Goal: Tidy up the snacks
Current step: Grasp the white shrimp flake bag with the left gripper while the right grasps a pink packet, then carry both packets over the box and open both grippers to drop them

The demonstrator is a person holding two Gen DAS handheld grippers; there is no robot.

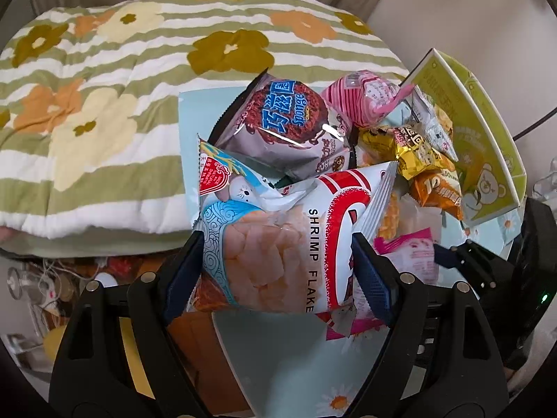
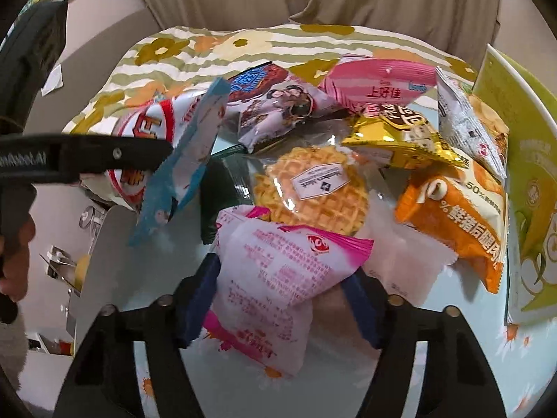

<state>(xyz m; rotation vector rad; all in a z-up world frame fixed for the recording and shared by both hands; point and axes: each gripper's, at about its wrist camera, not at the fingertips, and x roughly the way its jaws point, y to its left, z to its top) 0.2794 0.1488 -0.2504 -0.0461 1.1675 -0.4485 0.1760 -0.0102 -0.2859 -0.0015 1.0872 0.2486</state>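
Snacks piled up, one bag in each tool

Snacks are lying in a heap on the pale blue tabletop with daisy prints. The left tool is pinching the big white and red shrimp flakes bag between its two dark blue pads, at the left side of the heap. The right tool is pinching the pink and white crinkly snack packet at the near side of the heap. Behind that packet a round waffle in clear wrap is lying flat. An orange snack bag is resting beside it. A green cardboard box is standing open at the right. A striped flowery quilt is lying behind the tabletop.
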